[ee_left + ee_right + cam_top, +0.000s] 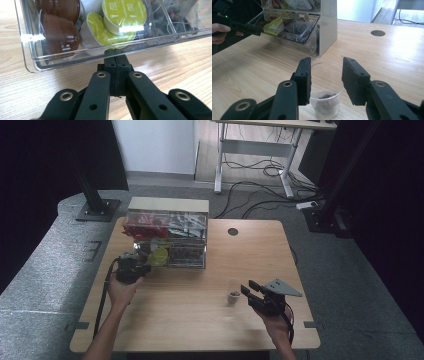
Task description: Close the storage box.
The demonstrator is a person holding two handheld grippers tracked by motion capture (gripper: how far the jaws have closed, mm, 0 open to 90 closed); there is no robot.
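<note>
Left gripper [115,53] clenched on clear drawer [75,53] lip, tips partly hidden, right gripper [325,81] released around cup [327,100], contents unclear.

Your widest free room is the bare table [200,320] across the lower middle of the high view. The clear organizer [167,232] blocks the upper left, its open drawer [75,53] jutting toward you. The plastic cup [233,291] stands right of centre.

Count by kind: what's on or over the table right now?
Drawer organizer: 1
Clear plastic cup: 1
Handheld grippers: 2, the left gripper and the right gripper
Total: 4
</note>
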